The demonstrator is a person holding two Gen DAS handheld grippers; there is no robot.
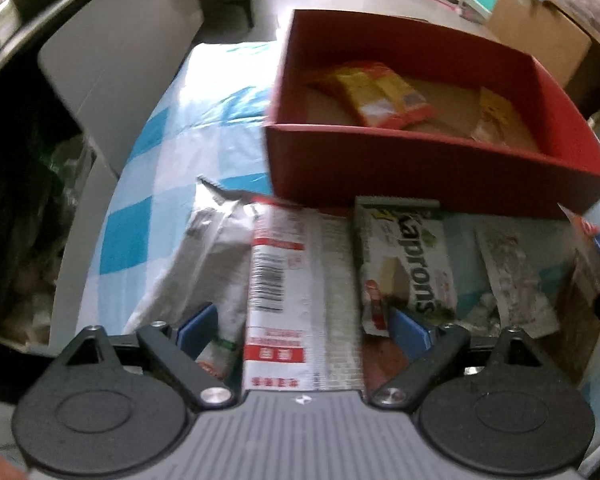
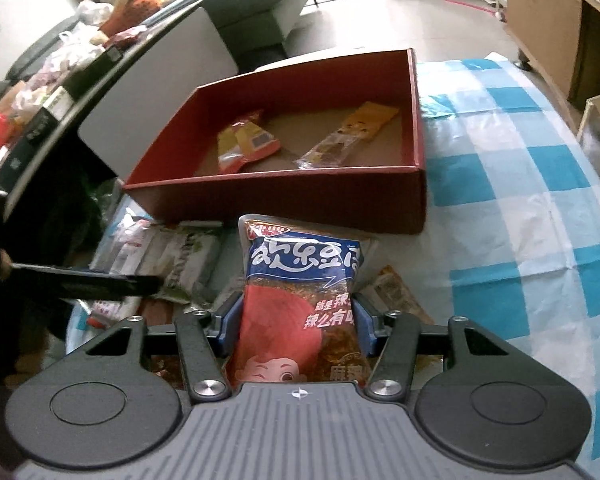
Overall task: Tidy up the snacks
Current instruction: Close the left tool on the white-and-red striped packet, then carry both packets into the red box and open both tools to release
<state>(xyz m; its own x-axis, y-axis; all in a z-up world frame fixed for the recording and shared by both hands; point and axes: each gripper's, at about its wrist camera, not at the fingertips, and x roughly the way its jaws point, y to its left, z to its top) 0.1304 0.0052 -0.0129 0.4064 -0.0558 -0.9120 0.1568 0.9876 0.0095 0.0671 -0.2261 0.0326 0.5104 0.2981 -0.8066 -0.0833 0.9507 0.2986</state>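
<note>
**A:** ok, left wrist cam first. What's between the fingers?

**B:** The left gripper [image 1: 300, 322] has its jaws spread wide. A long white packet [image 1: 296, 300] with a red band and a barcode lies lengthwise in the gap, on the table, running from the gripper body toward the red box [image 1: 440, 168]. The blue pads [image 1: 198, 326] sit off both of its edges, so it isn't pinched. Just beside the right pad is a green-and-white "Kaprons" packet [image 1: 406, 258]; left of the white one there's a crumpled silver bag [image 1: 212, 248]. All of that lies on the blue-checked tablecloth [image 1: 140, 232], right in front of the box.

**A:** and in the box?

**B:** A yellow-orange pack [image 1: 380, 96] and another yellowish one [image 1: 496, 116], on the cardboard floor.

**A:** right wrist cam?

**B:** The right gripper [image 2: 298, 322] is clamped on a blue-and-red snack bag [image 2: 300, 300]. Both pads press its sides, and the bag sticks up past the fingertips toward the box's [image 2: 284, 196] near wall. Same two packs [image 2: 246, 142] inside the box, more snacks lying loose below.
</note>
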